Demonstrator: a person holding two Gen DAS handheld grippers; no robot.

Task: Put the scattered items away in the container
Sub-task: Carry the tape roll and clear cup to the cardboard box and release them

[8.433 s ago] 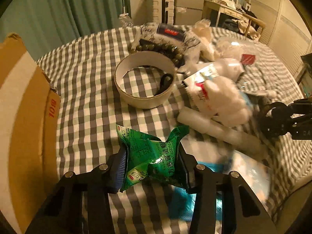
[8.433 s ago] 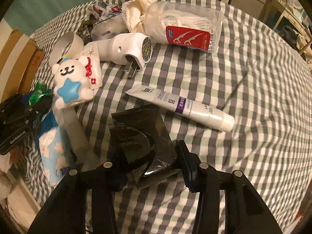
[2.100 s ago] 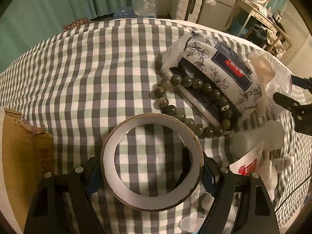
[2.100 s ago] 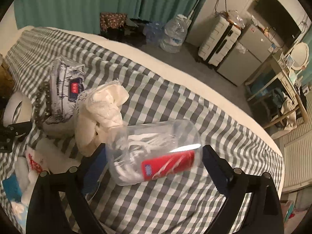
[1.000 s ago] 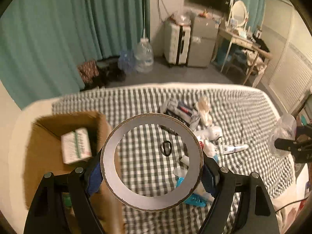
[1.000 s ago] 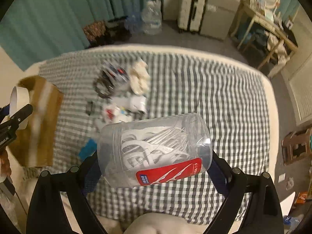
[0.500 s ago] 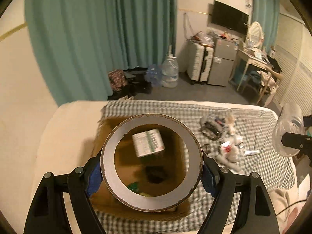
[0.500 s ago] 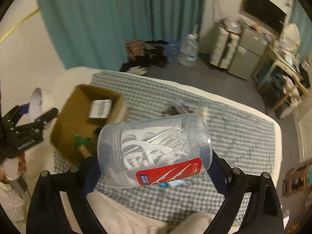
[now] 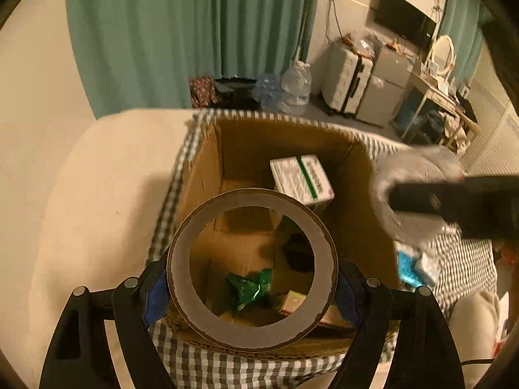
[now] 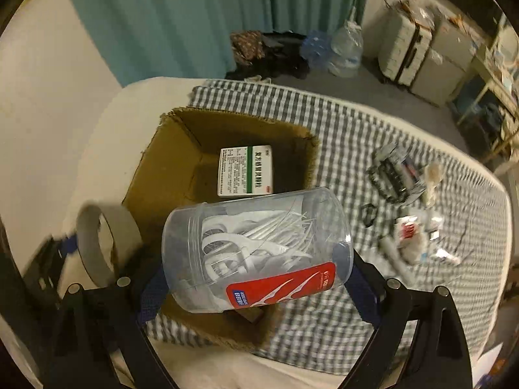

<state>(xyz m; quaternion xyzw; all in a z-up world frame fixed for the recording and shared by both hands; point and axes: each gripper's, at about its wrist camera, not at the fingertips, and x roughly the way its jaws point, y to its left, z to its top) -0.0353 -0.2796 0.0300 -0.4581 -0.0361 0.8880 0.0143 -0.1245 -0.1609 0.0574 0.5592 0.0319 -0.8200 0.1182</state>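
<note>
Both grippers pinch loads over the box [image 10: 168,149], tape [image 9: 253,269] left, jar [image 10: 256,249] right; crowding risks a collision.

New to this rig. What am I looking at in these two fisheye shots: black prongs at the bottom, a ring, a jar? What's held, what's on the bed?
There is no robot here: a person carries a handheld two-finger gripper in each hand, each with a fisheye camera looking along its fingers. The black prongs are those fingers.

The left wrist view shows the left gripper clamped on a tape roll above an open cardboard box. Inside the box lie a white carton with a green stripe and a green packet.

The right wrist view shows the right gripper clamped on a clear jar of floss picks, also near the box.

The box sits on a checked bedcover, where a few scattered items still wait.
</note>
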